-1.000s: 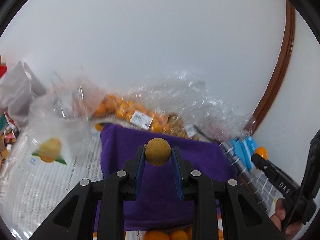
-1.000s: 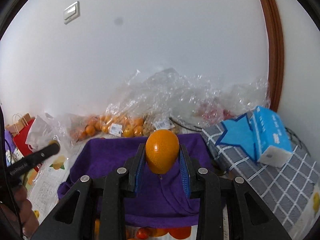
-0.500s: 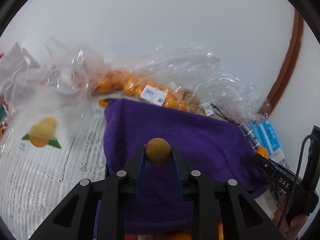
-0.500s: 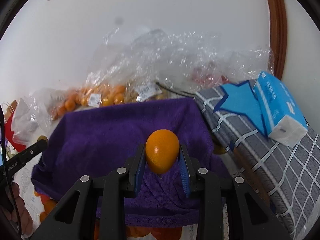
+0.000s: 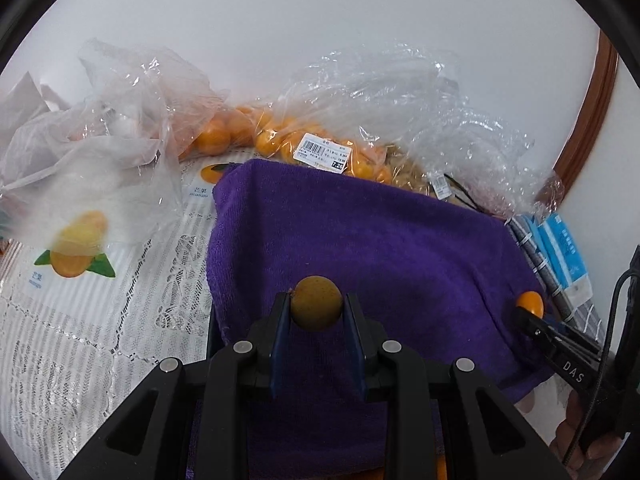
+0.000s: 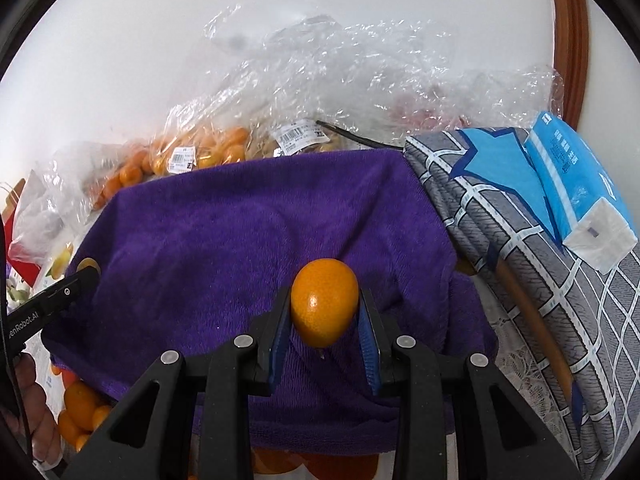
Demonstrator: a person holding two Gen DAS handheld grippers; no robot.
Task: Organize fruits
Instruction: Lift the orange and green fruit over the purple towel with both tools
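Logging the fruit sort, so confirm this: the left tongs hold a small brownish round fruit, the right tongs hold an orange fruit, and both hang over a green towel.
Wrong in one respect: the towel is purple, not green, as the right wrist view shows. The left tongs do hold a small brownish round fruit, and the right tongs an orange fruit, over that towel.

My left gripper point(image 5: 316, 312) is matt black plastic, its fingers point(image 5: 279, 330) padded in blue, pressing a dull, rough brownish fruit point(image 5: 316, 303). My right gripper point(image 6: 325, 312) clamps a glossy, smooth orange kumquat point(image 6: 324, 307). Below lies a plush purple towel point(image 6: 240, 236); behind it, crinkled shiny clear plastic bags point(image 6: 360, 64).
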